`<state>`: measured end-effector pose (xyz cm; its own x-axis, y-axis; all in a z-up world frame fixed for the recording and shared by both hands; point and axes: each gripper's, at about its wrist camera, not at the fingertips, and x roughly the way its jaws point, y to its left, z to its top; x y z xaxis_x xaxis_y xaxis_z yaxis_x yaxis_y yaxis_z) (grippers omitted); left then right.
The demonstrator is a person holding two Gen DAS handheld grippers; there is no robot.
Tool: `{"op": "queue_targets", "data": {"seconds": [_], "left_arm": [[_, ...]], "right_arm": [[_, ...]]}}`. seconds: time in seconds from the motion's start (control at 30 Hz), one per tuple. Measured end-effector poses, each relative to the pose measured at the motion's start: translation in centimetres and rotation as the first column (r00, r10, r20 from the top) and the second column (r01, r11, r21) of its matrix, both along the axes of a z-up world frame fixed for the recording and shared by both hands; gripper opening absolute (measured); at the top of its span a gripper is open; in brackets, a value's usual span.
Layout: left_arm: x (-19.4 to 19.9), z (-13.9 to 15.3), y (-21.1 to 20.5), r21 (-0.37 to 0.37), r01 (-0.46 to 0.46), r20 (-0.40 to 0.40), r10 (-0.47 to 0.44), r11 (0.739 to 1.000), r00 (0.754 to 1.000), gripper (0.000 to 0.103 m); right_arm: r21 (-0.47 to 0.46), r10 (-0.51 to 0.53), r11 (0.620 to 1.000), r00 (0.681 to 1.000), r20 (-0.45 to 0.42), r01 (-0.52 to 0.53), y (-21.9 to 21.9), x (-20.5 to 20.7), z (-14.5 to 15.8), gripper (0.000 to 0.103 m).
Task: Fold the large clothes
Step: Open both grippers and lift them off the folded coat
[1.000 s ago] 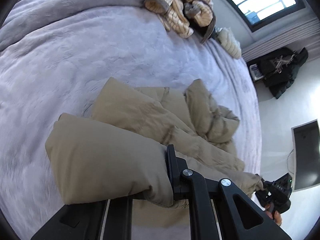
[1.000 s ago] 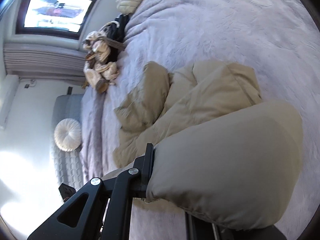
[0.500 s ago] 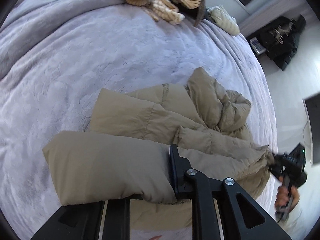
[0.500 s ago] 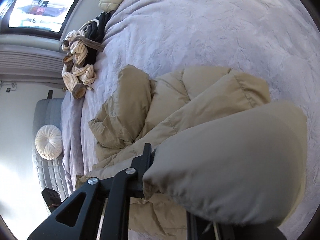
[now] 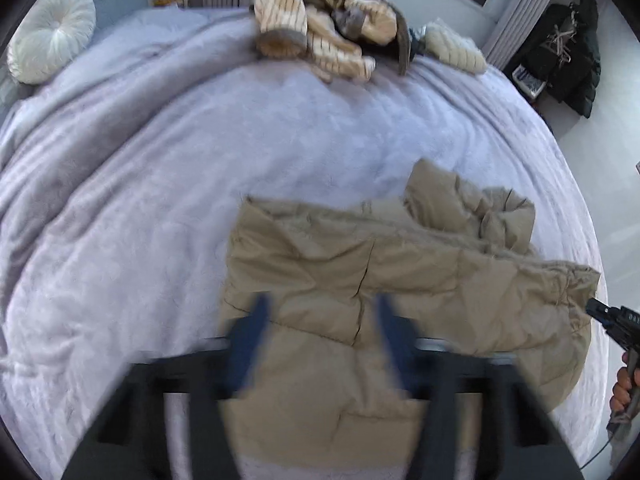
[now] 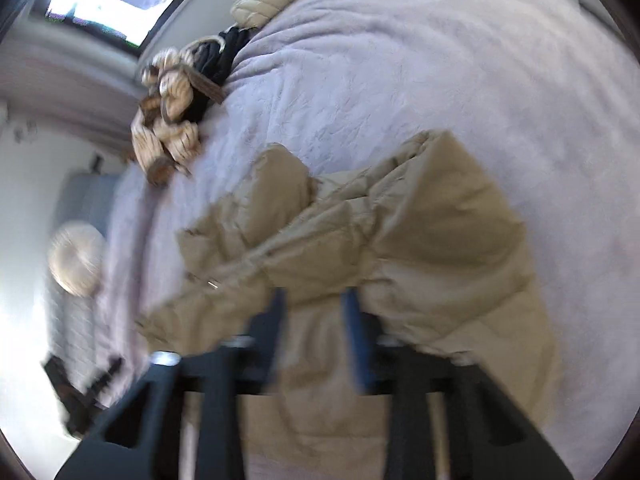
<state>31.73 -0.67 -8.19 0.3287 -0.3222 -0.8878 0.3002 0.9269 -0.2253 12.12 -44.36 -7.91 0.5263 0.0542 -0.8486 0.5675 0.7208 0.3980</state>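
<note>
Both claws, left [image 5: 320, 320] and right [image 6: 316, 316], stand spread and empty just above the folded tan jacket [image 5: 400, 280] on the bed [image 5: 160, 160].

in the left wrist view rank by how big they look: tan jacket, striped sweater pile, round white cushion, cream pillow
1. tan jacket, largest by far, though nearest the camera
2. striped sweater pile
3. round white cushion
4. cream pillow

The cushion and pillow look close in size, both at the far, distorted edge, so that order is unsure.

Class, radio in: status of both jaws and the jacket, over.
Left gripper open, empty. Right gripper open, empty. Tan puffer jacket lies folded on the bed. Nothing in the way.
</note>
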Motion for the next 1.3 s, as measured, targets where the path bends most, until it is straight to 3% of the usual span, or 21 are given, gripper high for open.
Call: {"op": "queue_targets", "data": {"seconds": [0.03, 0.1, 0.13, 0.33, 0.43, 0.67, 0.77, 0.9, 0.97, 1.17, 1.3], "left_arm": [[0.5, -0.9, 0.0, 0.007, -0.007, -0.014, 0.007, 1.0, 1.0, 0.022], [1.6, -2.3, 0.0, 0.0, -0.029, -0.01, 0.029, 1.0, 1.0, 0.022], [2.1, -2.9, -0.1, -0.006, -0.033, -0.01, 0.033, 0.999, 0.999, 0.022], [5.2, -8.0, -2.3, 0.082, -0.06, -0.053, 0.065, 0.995, 0.997, 0.022], [6.3, -9.4, -3.2, 0.101, -0.075, -0.064, 0.081, 0.992, 0.995, 0.022], [9.2, -11.0, -5.1, 0.187, -0.043, -0.088, 0.06, 0.981, 0.994, 0.022], [9.6, -10.8, -5.2, 0.197, -0.075, -0.086, 0.093, 0.978, 0.992, 0.022], [9.2, -8.8, -3.5, 0.13, -0.148, -0.062, 0.157, 0.98, 0.986, 0.022], [8.4, -7.9, -2.8, 0.128, -0.148, -0.055, 0.156, 0.981, 0.986, 0.022], [4.1, -5.4, -1.3, 0.15, -0.099, -0.015, 0.102, 0.984, 0.995, 0.022], [1.4, -4.6, -0.4, 0.133, -0.087, -0.034, 0.092, 0.987, 0.995, 0.022]], "right_arm": [[-0.048, 0.012, 0.999, 1.0, -0.015, -0.013, 0.1, -0.1, 0.2, 0.013], [-0.164, 0.02, 0.986, 0.998, -0.062, -0.03, -0.3, -0.4, 0.3, 0.011], [-0.176, 0.012, 0.984, 0.997, -0.073, -0.025, -0.9, -0.4, 0.1, 0.011], [-0.177, -0.042, 0.984, 0.99, -0.138, 0.017, -4.6, 1.3, -4.0, 0.011], [-0.143, -0.076, 0.988, 0.984, -0.162, 0.053, -6.3, 2.2, -6.4, 0.006], [-0.115, -0.107, 0.99, 0.97, -0.218, 0.083, -8.6, 4.1, -8.7, 0.002], [-0.09, -0.143, 0.988, 0.963, -0.228, 0.126, -9.2, 4.3, -9.1, 0.002], [-0.103, -0.162, 0.984, 0.966, -0.202, 0.143, -8.7, 3.7, -7.7, 0.002], [-0.104, -0.157, 0.985, 0.971, -0.179, 0.14, -8.1, 3.0, -6.7, 0.007], [-0.029, -0.177, 0.984, 0.977, -0.119, 0.175, -6.3, 0.5, -4.8, 0.007], [-0.021, -0.15, 0.989, 0.985, -0.088, 0.149, -3.6, -1.5, -3.3, 0.007]]}}
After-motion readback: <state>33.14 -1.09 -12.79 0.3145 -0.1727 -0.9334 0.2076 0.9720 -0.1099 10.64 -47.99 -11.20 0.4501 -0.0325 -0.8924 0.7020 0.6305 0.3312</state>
